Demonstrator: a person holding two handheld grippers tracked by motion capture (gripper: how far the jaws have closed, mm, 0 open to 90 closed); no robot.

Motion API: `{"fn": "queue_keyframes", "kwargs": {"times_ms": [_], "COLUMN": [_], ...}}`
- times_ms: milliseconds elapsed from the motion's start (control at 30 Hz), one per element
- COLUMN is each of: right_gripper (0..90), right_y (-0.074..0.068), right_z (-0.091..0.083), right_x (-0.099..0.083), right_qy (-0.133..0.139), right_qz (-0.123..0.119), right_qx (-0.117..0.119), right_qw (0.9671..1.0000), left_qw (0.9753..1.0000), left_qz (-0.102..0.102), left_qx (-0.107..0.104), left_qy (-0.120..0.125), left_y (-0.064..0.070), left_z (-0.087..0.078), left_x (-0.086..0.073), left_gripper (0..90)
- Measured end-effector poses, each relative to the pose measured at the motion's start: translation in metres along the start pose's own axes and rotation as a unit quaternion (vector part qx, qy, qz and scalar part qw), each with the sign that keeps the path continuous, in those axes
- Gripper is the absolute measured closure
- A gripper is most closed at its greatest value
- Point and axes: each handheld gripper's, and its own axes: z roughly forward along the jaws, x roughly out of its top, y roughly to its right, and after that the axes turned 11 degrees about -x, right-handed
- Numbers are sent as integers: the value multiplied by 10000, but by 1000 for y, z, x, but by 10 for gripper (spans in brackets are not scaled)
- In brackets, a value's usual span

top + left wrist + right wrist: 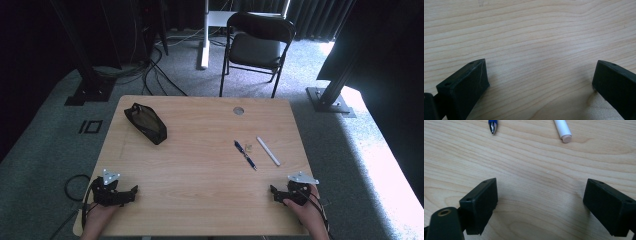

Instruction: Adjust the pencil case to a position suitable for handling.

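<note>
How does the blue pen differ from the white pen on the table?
The blue pen is dark blue with a metal tip, while the white pen is plain white with a blunt pale end. The blue pen looks slimmer; the white pen is thicker and a little longer. The blue pen lies left of the white pen, farther from the right tongs. Both lie flat on the wooden table, slanted about the same way, apart from each other and ungripped.

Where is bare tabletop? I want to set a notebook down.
Free: the wide middle between the black pouch and the blue pen, and the near strip between both tongs. Crowded: the right side, where the pen and white marker lie.
</note>
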Motion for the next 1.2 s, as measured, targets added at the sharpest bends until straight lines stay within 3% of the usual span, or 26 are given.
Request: {"fn": "queue_keyframes", "kwargs": {"times_ms": [633, 1200], "right_gripper": [121, 121], "right_y": [-1, -26], "right_z": [3, 4], "right_x": [3, 35], "right_qy": [0, 257], "right_qz": [-3, -241], "right_qx": [2, 117], "right_qw": [10000, 9993], "left_qw": [10000, 10000], "left_qz": [1, 1], "left_qx": [0, -1], "left_qy": [-2, -1], "left_y": [0, 0], "left_z": [0, 0], "left_x": [0, 0], "left_gripper": [5, 5]}}
